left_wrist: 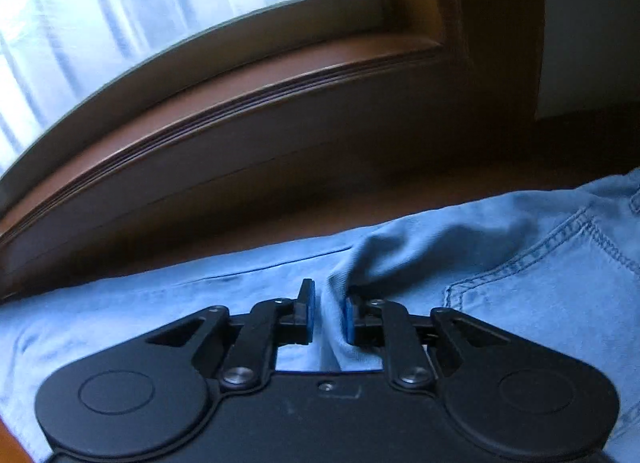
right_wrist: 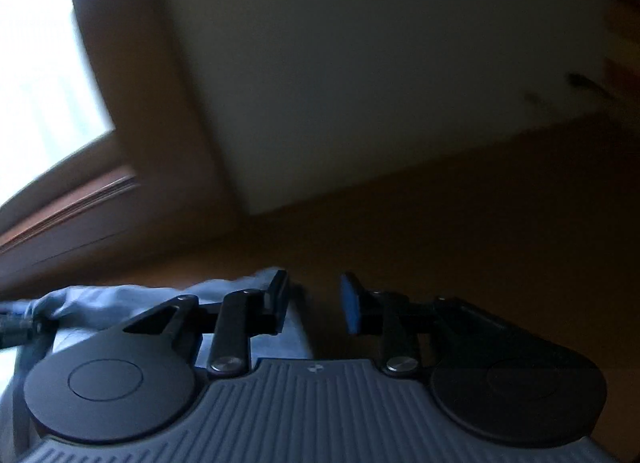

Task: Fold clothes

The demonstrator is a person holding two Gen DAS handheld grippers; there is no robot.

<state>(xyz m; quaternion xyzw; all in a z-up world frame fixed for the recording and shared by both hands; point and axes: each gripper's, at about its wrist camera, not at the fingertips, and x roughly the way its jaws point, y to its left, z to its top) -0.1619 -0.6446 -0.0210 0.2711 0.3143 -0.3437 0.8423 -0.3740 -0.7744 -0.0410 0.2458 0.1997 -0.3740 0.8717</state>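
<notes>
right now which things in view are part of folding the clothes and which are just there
Part of the job:
- light blue denim jeans, spread on the brown wooden surface
- left gripper, shut on a ridge of the jeans
- right gripper, open, nothing between its pads

Just there:
- brown wooden window frame
- bright window pane
- pale wall

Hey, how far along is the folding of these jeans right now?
Early, by the look of it. Done: the jeans lie spread on the brown surface, back pocket showing; no finished fold is visible. In hand: the left gripper is shut on a raised pinch of denim. The right gripper is open, nothing between its fingers, cloth beside its left finger. Left: the folding itself.
</notes>
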